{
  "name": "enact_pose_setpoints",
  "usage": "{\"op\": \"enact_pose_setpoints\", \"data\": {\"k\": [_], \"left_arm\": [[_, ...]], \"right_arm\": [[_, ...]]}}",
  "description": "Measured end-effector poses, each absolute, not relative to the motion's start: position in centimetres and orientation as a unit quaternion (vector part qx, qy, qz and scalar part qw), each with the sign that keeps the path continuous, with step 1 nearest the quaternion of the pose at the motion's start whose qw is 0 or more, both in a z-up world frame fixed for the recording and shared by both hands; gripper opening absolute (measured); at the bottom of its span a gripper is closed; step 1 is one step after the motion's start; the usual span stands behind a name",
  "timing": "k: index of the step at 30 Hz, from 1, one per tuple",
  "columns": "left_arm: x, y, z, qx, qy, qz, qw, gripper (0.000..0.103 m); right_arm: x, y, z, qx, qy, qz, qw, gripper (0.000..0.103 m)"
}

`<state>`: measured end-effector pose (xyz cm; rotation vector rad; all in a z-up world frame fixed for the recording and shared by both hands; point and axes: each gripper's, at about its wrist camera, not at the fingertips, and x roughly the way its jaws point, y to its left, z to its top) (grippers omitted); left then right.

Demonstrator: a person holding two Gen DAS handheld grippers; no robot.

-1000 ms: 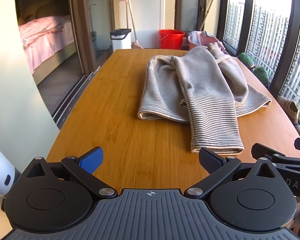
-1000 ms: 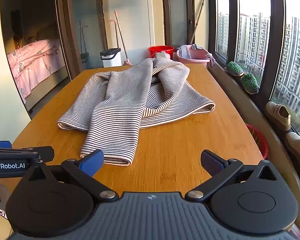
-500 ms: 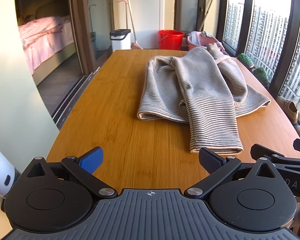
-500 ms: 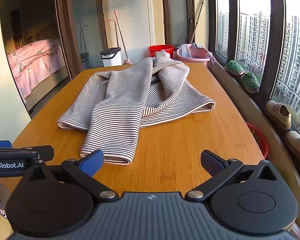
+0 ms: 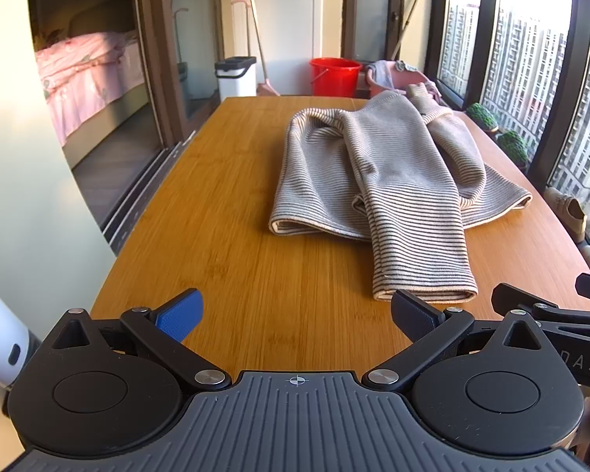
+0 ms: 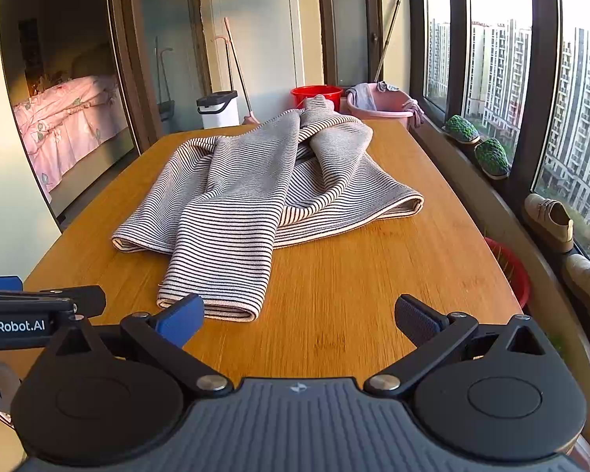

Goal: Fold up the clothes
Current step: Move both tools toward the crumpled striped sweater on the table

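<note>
Striped sweater (image 5: 389, 181) lies rumpled mid-table (image 5: 224, 212), one sleeve draped toward us, nothing neatly folded yet. Left gripper (image 5: 297, 314) and right gripper (image 6: 299, 314) hover at the near edge, both spread wide, grasping nothing. All folding remains.

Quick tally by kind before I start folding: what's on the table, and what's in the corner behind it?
Striped sweater: 1
Red bucket: 1
Pink basin: 1
White bin: 1
Total: 4; only the sweater lies on the table.
</note>
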<state>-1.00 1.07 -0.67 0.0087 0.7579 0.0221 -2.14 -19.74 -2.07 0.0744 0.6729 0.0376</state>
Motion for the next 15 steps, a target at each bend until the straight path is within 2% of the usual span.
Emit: {"op": "enact_pose_setpoints", "data": {"k": [15], "left_arm": [[-0.87, 1.15, -0.85, 0.004, 0.374, 0.006, 0.927, 0.103]], "right_arm": [[-2.03, -20.3, -2.26, 0.038, 0.331, 0.016, 0.943, 0.103]]}}
